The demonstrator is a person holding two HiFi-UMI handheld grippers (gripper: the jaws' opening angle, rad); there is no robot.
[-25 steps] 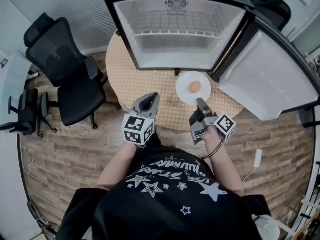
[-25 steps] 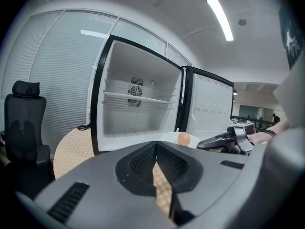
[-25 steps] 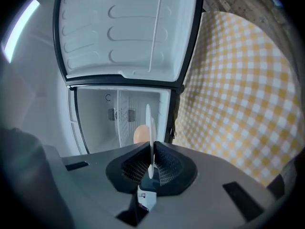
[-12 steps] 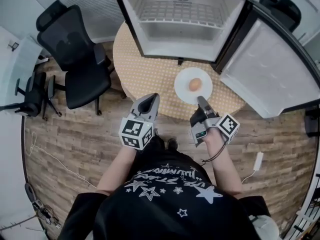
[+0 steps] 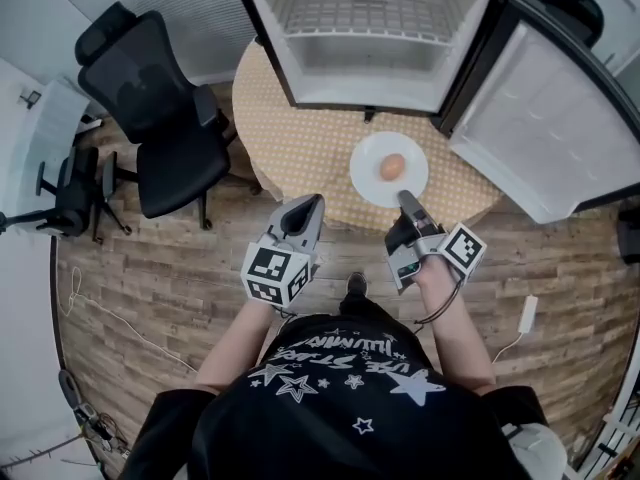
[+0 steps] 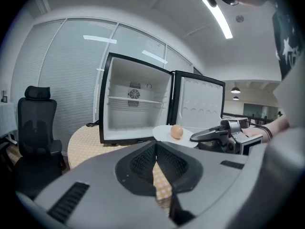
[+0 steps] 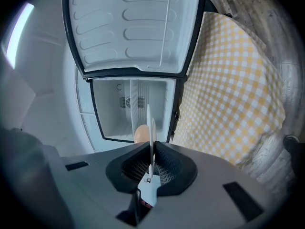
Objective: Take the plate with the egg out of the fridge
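Right gripper (image 5: 405,201): jaws are closing down almost fully, with only the thin rim of the white plate (image 5: 368,176) between the pads. In the right gripper view (image 7: 151,147) the plate (image 7: 151,125) is showing edge-on, running straight up out of the pinch, and the pads are pressing on it from both sides. The grip is sitting on the rim nearest the person.

Left gripper (image 5: 306,208): jaws are resting together at the tips. The left gripper view (image 6: 156,149) is showing nothing between them. It is hovering beside the right gripper, off the near edge of the table (image 5: 300,148).

Plate is carrying one brown egg (image 5: 392,166), lying near its middle. Plate and egg are sitting outside the fridge (image 5: 300,78), in front of its opening and over the checked tabletop.

Fridge is standing on the table with its door (image 5: 540,138) swung wide to the right. A wire shelf (image 5: 370,13) is showing inside.
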